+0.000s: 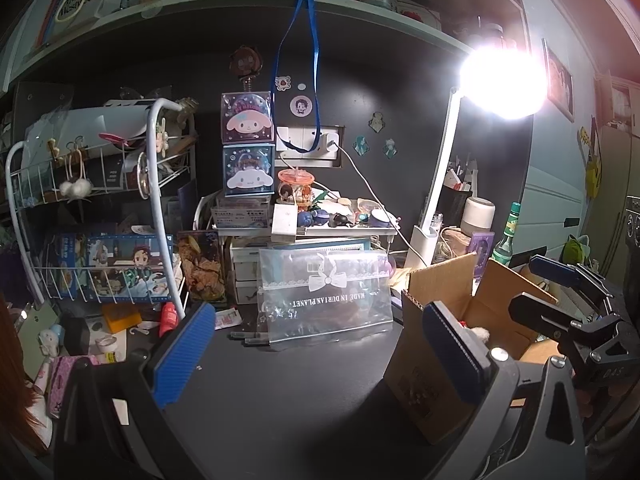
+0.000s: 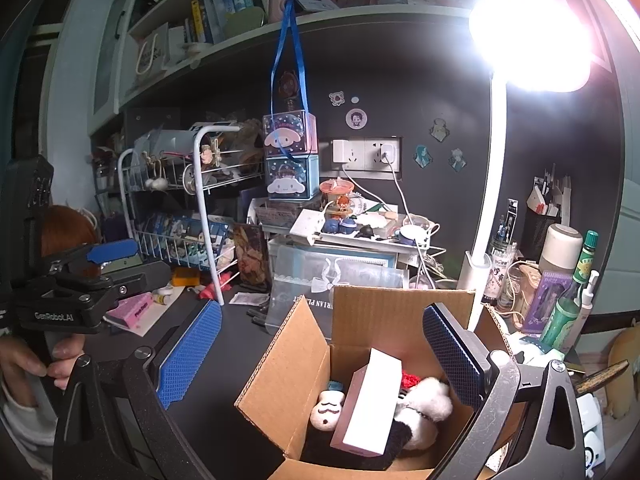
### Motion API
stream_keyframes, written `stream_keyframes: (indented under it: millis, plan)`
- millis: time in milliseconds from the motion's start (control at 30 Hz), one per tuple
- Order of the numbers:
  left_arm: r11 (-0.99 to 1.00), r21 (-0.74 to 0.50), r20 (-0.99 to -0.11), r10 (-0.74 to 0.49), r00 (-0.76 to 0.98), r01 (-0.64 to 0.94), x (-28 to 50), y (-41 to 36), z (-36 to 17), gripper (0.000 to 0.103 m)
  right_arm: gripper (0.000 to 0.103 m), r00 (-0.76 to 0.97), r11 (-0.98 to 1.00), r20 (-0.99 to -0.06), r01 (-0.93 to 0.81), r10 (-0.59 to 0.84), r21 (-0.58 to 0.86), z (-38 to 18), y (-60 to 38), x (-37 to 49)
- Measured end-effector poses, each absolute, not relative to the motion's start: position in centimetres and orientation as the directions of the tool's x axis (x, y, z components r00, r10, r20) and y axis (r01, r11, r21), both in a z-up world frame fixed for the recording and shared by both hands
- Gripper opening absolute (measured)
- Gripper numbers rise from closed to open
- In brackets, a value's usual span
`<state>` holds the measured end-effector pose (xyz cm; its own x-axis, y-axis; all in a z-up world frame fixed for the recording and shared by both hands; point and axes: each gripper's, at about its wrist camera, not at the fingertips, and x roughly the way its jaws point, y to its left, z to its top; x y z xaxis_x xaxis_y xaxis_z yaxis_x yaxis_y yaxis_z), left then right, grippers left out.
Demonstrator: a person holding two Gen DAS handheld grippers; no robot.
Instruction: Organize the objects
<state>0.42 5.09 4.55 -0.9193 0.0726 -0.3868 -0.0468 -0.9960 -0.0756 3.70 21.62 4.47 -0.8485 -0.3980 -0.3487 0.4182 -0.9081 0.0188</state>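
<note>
where clutter crowds, cardboard box (image 2: 304, 364), wire rack (image 1: 96, 216)

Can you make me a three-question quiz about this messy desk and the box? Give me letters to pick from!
1. Where is the white rectangular box?
A. On the shelf
B. Inside the open brown cardboard box
C. In the wire rack

2. What colour is the ribbon lanyard hanging from the shelf?
A. Blue
B. Red
C. Yellow

3. How are the right gripper fingers?
A. Shut on a toy
B. Shut on the box flap
C. Open, holding nothing

Answers:
1 B, it leans among soft toys in the carton.
2 A, both hanging strands look blue.
3 C, the blue pads stand wide apart with nothing between them.
</note>
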Motion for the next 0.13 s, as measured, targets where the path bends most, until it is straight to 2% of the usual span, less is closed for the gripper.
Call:
stream_keyframes:
  millis: [133]
  plan:
    - [-0.996, -0.074, -0.387, 0.071, -0.919, -0.046, 0.41, 5.12, 4.56, 0.103, 0.102, -0.849, -0.908, -0.348, 0.418, -0.398, 0.018, 4.45, 21.64, 3.7]
